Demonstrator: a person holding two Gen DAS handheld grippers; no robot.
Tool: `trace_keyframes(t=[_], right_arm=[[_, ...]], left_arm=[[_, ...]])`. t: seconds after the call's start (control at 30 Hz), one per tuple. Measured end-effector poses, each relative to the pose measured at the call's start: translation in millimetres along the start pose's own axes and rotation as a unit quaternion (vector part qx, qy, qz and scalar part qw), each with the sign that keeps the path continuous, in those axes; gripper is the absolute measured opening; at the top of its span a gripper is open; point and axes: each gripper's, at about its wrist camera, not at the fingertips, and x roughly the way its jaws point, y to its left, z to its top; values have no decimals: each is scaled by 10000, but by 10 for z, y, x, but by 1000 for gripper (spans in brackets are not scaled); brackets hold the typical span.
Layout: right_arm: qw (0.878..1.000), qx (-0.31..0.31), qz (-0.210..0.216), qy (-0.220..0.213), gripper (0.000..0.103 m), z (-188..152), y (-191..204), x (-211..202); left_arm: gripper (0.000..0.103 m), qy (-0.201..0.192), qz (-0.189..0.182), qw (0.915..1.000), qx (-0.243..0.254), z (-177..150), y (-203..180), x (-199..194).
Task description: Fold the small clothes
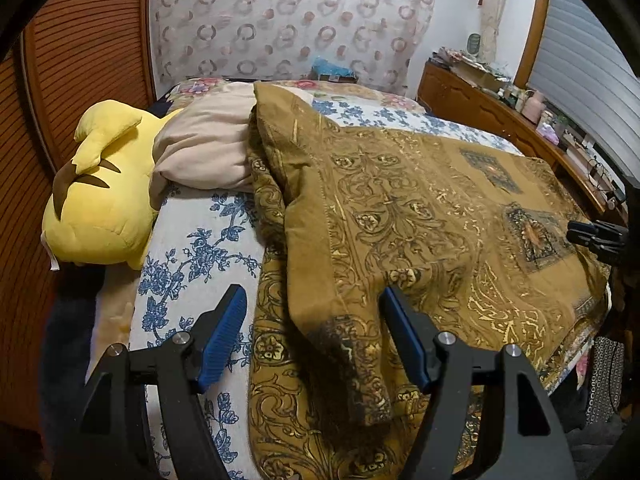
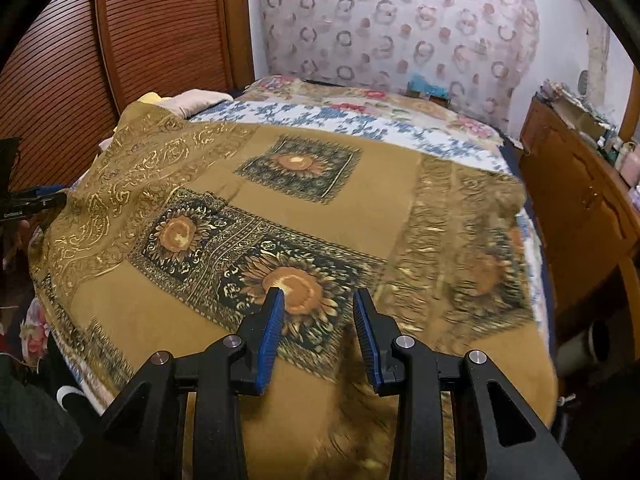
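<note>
A mustard-brown patterned cloth (image 1: 420, 208) with gold scrollwork and sunflower squares lies spread over the bed; it also shows in the right wrist view (image 2: 320, 200). Its left edge is bunched and folded over. My left gripper (image 1: 312, 300) is open, its blue-padded fingers on either side of a folded cloth corner, not closed on it. My right gripper (image 2: 318, 300) is open just above the cloth near a sunflower print (image 2: 296, 284), holding nothing. The right gripper's tip shows at the right edge of the left wrist view (image 1: 596, 236).
A yellow plush toy (image 1: 100, 188) and a beige pillow (image 1: 204, 148) lie at the bed's left. A blue-floral sheet (image 1: 192, 256) covers the bed. A wooden cabinet (image 2: 576, 200) with clutter stands right. A wooden slatted door (image 2: 152, 32) is at the left.
</note>
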Motion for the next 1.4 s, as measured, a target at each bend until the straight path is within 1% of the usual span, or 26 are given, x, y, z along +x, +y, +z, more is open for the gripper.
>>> trace_keyframes(t=[0.2, 0.3, 0.37, 0.53, 0.63, 0.73, 0.83, 0.93, 1.1, 1.17, 1.23, 1.4], right_arm=[[9999, -21, -42, 160, 37, 27, 2, 247], [9998, -138, -102, 41, 39, 25, 51, 339], [9998, -148, -125, -56, 41, -33, 99, 313], [9999, -143, -41, -85, 43, -96, 107, 292], [9998, -178, -64, -90, 44, -108, 123, 271], [9998, -171, -61, -97, 44, -107, 109, 229], [9998, -161, -50, -97, 44, -104, 97, 210], [9998, -162, -51, -97, 44, -101, 93, 202], [9998, -156, -45, -97, 44, -102, 96, 200], [9998, -148, -30, -93, 44, -100, 94, 199], [9999, -142, -11, -89, 45, -97, 94, 199], [9998, -150, -21, -90, 45, -97, 100, 202]], left_arm=[[71, 121, -1, 9999, -77, -52, 58, 84], [71, 200, -114, 9996, -151, -101, 100, 138], [71, 158, -133, 9997, -136, -139, 95, 134], [71, 128, -149, 9997, -174, -172, 93, 105], [71, 126, -258, 9991, -312, -185, 132, 76], [71, -30, -475, 9974, -549, -182, 208, -4], [71, -187, -419, 9969, -640, -127, 247, -71], [71, -200, -359, 9969, -676, -78, 283, -69], [64, -87, -175, 9981, -578, -58, 265, 27], [59, -59, -189, 9981, -581, -75, 277, 55], [55, -22, -178, 9981, -584, -84, 272, 82], [55, 46, -185, 9984, -533, -119, 234, 132]])
